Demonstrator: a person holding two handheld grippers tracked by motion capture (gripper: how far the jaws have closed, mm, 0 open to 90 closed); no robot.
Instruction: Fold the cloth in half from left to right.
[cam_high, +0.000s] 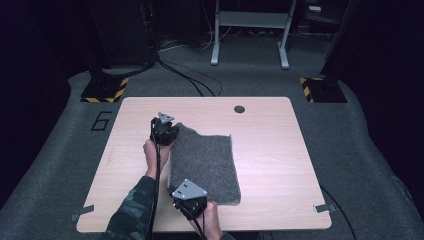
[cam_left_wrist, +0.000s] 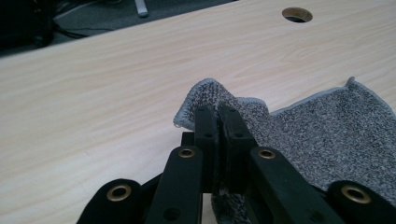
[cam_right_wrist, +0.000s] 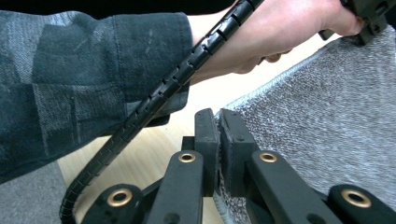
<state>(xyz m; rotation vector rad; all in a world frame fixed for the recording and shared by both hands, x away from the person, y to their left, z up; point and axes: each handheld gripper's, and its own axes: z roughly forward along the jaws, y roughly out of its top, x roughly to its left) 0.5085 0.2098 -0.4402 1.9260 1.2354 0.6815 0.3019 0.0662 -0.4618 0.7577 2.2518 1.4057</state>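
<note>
A grey towel (cam_high: 205, 162) lies on the wooden table (cam_high: 270, 150), folded or doubled, its left edge lifted off the surface. My left gripper (cam_high: 167, 131) is shut on the towel's far left corner (cam_left_wrist: 205, 95), which curls up over the black jaws (cam_left_wrist: 218, 122). My right gripper (cam_high: 192, 197) is shut on the near left corner, and the towel's pale hem (cam_right_wrist: 271, 81) runs away from its jaws (cam_right_wrist: 218, 126). In the right gripper view the other hand (cam_right_wrist: 280, 32) and its ribbed cable (cam_right_wrist: 187, 70) cross above the cloth (cam_right_wrist: 336, 121).
A round cable hole (cam_high: 239, 109) sits near the table's far edge. Tape tabs (cam_high: 325, 207) mark the near corners. Beyond the table are cables, a metal stand (cam_high: 250, 30) and yellow-black striped feet (cam_high: 105, 90) on the carpet.
</note>
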